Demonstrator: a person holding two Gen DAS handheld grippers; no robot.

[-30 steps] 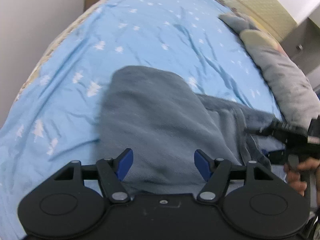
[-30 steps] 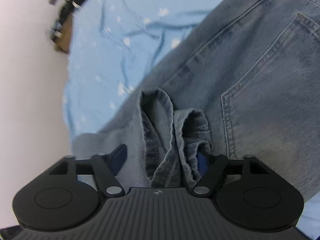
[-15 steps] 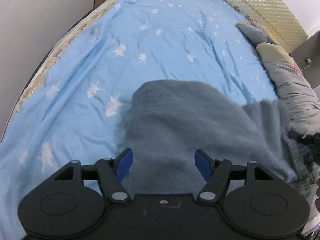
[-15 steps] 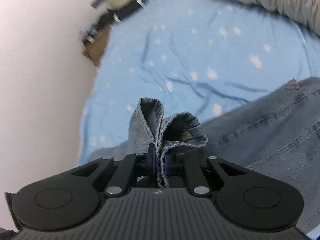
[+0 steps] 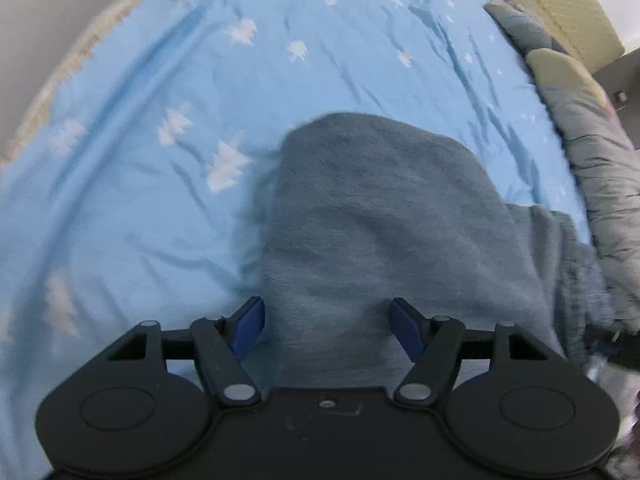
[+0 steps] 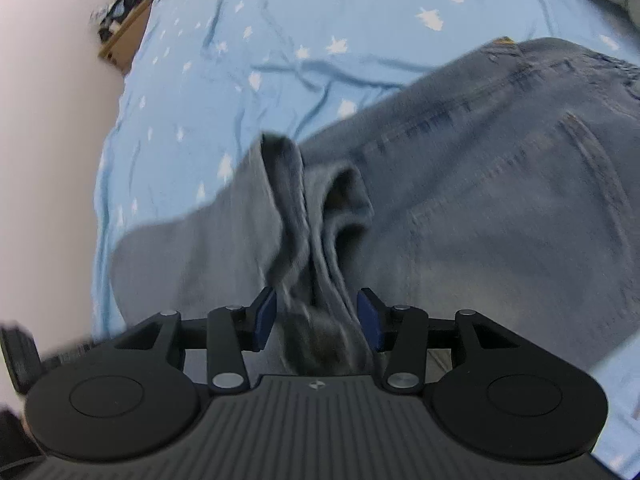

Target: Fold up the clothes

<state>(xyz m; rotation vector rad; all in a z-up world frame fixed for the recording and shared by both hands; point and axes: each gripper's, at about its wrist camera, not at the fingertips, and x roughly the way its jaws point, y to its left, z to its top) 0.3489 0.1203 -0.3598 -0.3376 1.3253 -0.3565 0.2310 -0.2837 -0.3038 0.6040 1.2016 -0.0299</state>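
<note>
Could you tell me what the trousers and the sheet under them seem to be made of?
The jeans look like washed blue denim: contrast double stitching, a sewn back pocket and a faded matte surface. The bedsheet seems a thin woven fabric, likely cotton, light blue with white printed stars and fine soft creases.

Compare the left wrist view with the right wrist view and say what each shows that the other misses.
Only the left wrist view shows the cream quilted headboard and the left tongs, open over smooth denim. Only the right wrist view shows the back pocket, the bunched hem between the open right tongs, and a cardboard box past the bed's edge. Both show the jeans lying on the blue starred sheet, with a grey quilt at the sheet's edge.
</note>
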